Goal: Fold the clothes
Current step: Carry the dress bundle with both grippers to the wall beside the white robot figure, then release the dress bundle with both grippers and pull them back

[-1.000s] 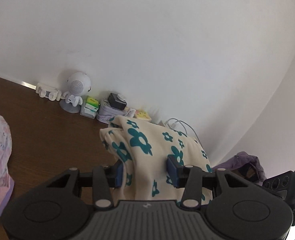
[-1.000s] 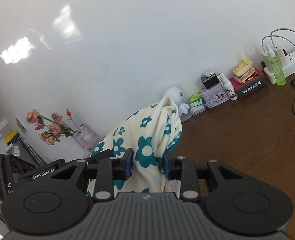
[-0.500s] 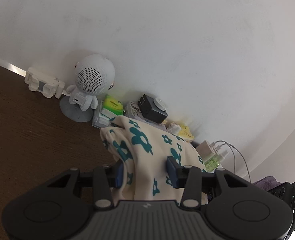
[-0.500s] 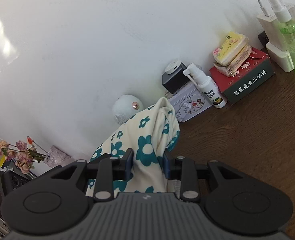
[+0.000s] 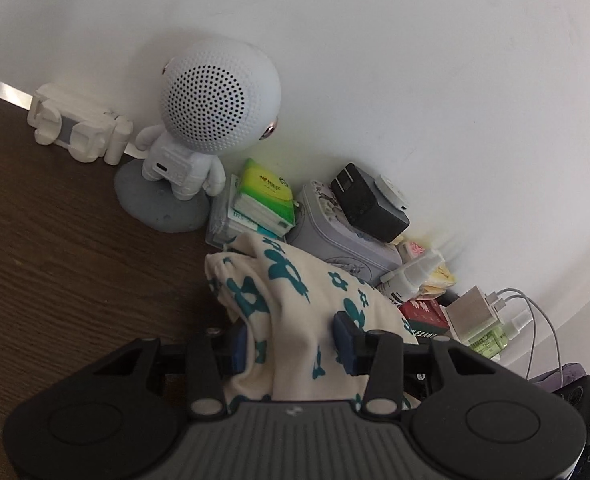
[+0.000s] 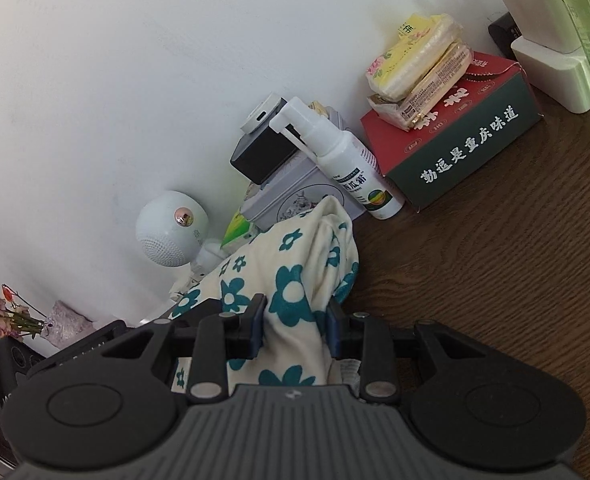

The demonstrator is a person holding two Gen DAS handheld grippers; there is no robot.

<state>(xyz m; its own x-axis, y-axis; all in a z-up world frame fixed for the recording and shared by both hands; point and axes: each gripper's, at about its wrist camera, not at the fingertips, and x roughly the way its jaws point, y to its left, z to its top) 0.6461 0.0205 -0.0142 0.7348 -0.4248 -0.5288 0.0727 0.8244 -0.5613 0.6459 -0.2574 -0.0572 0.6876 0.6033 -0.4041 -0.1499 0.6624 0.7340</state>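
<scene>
Both grippers are clamping the cream floral garment (image 5: 295, 304): left gripper (image 5: 291, 346) and right gripper (image 6: 295, 326) are pinching bunched edges above the wooden table (image 6: 495, 280), near the far-wall clutter. Carrying an edge over; next, lowering evenly without snagging the spray bottle (image 6: 343, 164).

White characters "勤运是重庆味道" are showing on the green side of the red-topped box (image 6: 461, 152); the spray bottle's (image 6: 349, 168) label is reading "西瓜霜".
</scene>
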